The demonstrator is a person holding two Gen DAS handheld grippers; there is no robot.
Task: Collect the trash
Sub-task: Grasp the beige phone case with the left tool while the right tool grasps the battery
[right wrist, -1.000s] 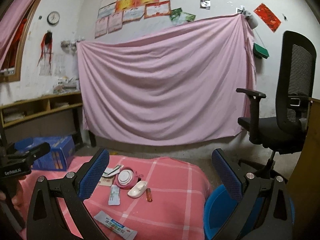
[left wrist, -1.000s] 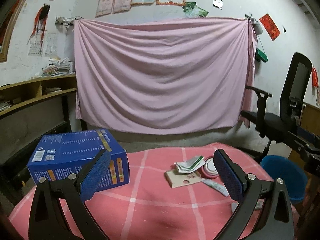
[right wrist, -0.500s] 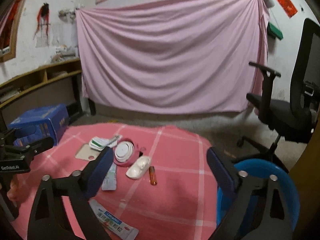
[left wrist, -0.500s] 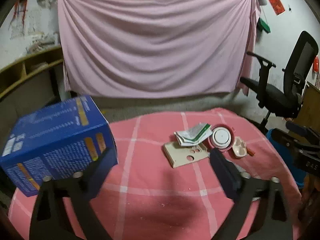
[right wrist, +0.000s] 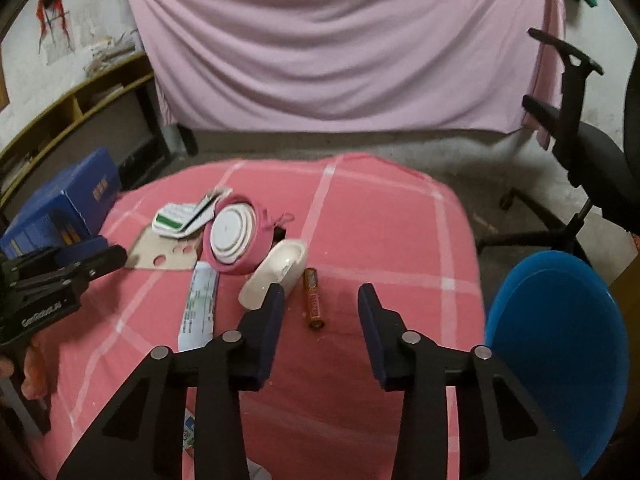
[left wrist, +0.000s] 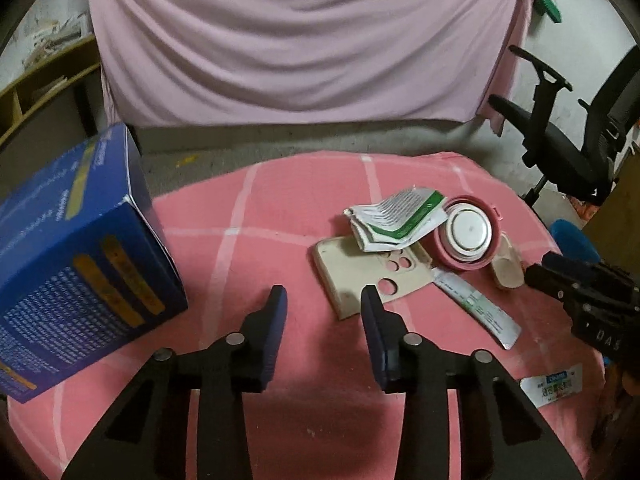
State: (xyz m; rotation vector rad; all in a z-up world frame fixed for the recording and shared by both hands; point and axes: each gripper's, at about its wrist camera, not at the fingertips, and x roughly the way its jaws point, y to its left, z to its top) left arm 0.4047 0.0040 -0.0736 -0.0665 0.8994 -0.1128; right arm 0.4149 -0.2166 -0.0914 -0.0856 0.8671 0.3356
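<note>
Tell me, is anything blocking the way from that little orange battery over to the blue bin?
Nothing visible does. The orange battery lies on bare pink cloth, and only more bare cloth runs from it to the table's right edge, where the blue bin stands. The open right gripper hovers right over the battery, holding nothing.

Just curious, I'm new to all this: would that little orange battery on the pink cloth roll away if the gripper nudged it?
Probably. The battery is a smooth cylinder lying flat, so a sideways nudge would likely roll it, though the soft cloth may slow it. It looks rigid, so the open right gripper could likely pinch it firmly.
</note>
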